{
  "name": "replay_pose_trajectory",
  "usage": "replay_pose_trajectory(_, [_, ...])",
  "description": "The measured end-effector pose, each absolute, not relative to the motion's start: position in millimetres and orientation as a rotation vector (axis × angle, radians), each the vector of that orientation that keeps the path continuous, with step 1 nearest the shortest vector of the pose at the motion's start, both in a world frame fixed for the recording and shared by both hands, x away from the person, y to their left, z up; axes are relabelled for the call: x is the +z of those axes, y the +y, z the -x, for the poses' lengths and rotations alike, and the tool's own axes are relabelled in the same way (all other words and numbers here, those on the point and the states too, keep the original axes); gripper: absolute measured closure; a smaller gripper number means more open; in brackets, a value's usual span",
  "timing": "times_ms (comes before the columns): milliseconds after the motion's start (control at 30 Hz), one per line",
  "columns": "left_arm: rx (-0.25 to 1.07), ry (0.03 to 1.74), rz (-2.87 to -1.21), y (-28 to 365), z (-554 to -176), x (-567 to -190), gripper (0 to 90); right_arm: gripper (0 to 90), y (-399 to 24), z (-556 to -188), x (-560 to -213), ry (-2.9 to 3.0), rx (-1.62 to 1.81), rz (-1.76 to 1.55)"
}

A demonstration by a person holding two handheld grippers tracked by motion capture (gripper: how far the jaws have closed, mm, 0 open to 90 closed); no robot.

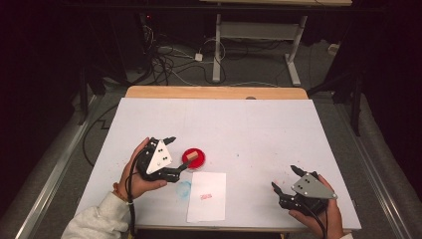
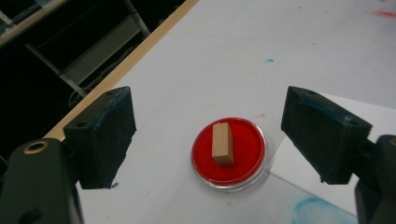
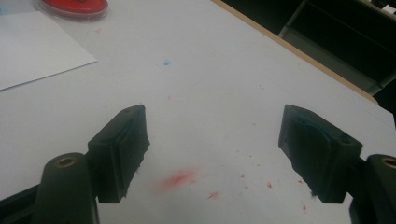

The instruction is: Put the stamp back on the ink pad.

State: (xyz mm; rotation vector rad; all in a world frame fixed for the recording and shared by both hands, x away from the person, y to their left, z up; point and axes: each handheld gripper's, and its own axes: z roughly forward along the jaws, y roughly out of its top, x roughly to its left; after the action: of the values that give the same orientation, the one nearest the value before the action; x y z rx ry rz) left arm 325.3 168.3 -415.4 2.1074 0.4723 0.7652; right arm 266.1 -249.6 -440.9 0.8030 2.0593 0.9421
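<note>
Your left gripper (image 2: 210, 140) hangs released, jaws wide, with the stamp (image 2: 222, 143) standing in the red pad (image 2: 247, 163) just ahead between them. The paper (image 1: 207, 196) already carries one red print; the stamp isn't grasped yet. Your right gripper (image 3: 212, 154) idles spread over bare table (image 3: 224, 84).

Setting: laboratory or recording studio. Evidence: a bench (image 1: 259, 124) covered by a white sheet over a wooden top, ink-stained in red and blue; black curtains are hung on all sides; loose cables (image 1: 169, 59) and a white power adapter (image 1: 198, 57) are left on the grey floor (image 1: 249, 69); a second height-adjustable desk frame (image 1: 259, 35) is placed behind.
</note>
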Motion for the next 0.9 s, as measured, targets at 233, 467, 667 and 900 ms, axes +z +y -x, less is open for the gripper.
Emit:
replay_pose_trajectory(233, [0.773,0.481,-2.130,177,-317,-425,17.3,24.3,-248,-266,-441,2.063,0.939,-0.796])
replay_pose_trajectory(467, [0.783,0.503,-2.127,187,-309,-436,17.3,24.3,-248,-266,-442,2.068,0.936,-0.799])
replay_pose_trajectory(667, [0.801,0.539,-2.121,197,-304,-444,17.2,24.3,-247,-266,-443,2.071,0.933,-0.799])
replay_pose_trajectory(900, [0.794,0.592,-2.141,208,-298,-456,17.3,24.3,-246,-266,-443,2.075,0.933,-0.797])
